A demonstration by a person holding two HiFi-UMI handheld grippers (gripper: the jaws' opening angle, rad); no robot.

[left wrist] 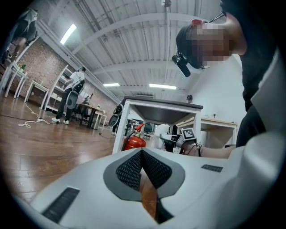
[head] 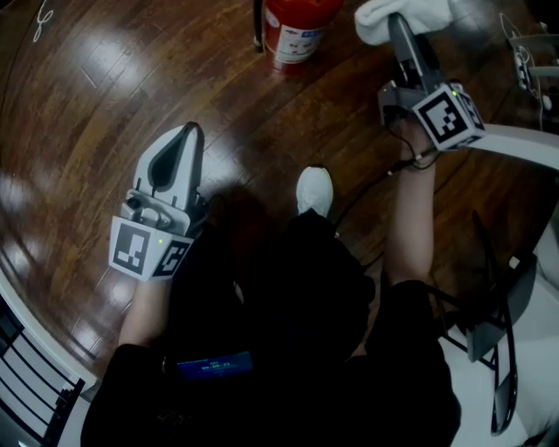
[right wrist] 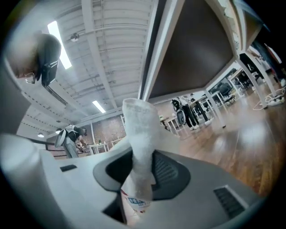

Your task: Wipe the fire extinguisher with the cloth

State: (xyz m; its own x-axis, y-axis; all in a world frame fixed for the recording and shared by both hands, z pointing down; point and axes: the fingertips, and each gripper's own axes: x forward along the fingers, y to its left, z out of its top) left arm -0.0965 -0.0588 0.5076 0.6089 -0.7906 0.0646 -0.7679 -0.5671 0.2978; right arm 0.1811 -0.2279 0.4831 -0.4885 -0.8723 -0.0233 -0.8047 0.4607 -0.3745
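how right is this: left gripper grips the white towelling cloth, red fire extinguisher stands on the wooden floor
Wrong side: the right gripper grips the white towelling cloth, per the right gripper view; the left gripper is shut, empty. The red fire extinguisher stands on the wooden floor.

dim glossy floor (head: 131, 79) glare, fisheye edges, ceiling strip lights (left wrist: 68, 33)

The left tool (head: 186, 133) and right tool (head: 395, 19) have white shells, dark grey textured pads (left wrist: 128, 172) and 1 cube (head: 144, 249) of black square markers each. The person wears black clothes and a white shoe (head: 314, 190).
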